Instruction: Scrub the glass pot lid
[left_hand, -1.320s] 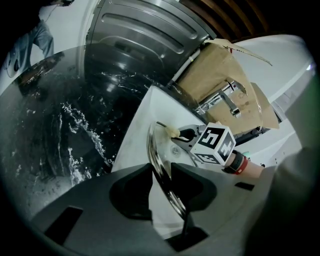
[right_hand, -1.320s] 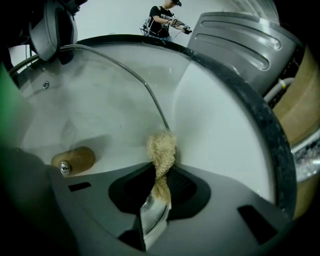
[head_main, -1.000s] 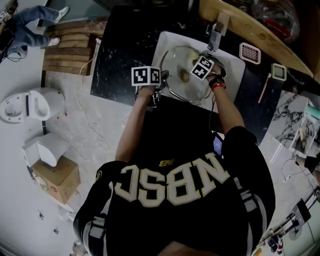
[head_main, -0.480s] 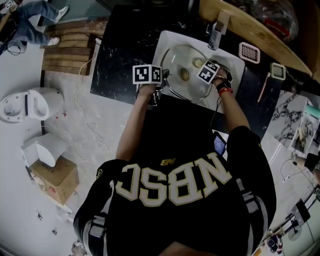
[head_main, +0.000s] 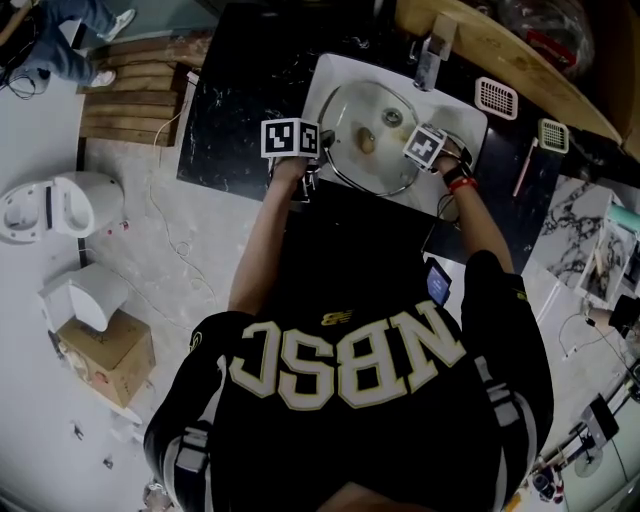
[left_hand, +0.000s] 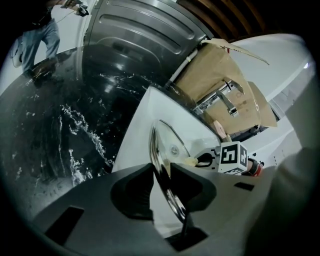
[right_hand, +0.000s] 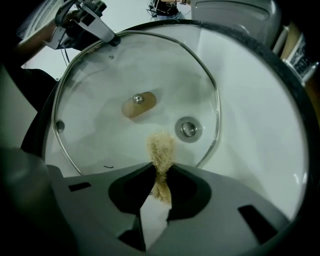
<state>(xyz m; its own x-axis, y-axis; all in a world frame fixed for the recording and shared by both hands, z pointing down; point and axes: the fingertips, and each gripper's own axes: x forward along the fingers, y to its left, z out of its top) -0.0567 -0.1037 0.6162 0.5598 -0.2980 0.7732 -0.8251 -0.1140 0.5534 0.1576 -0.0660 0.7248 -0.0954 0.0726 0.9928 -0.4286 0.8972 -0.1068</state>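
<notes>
Set in the dark counter (head_main: 230, 110), the white sink (head_main: 465, 118) holds only the glass pot lid (head_main: 355, 110). The lid is rigid, breakable and likely slick when wet, so its metal rim is the safest hold. The left tool (left_hand: 161, 172) clamps that rim, having just tightened slightly. The right tool (right_hand: 161, 175) pinches a fibrous scrubber tuft (right_hand: 160, 147).

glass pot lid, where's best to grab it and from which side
Take the glass pot lid's thin metal rim, edge-on from the sink's near-left side, as the left gripper clamps it now. The rim fits between jaws; the wide glass dome doesn't, and this leaves the face free for the right gripper's scrubber.
</notes>
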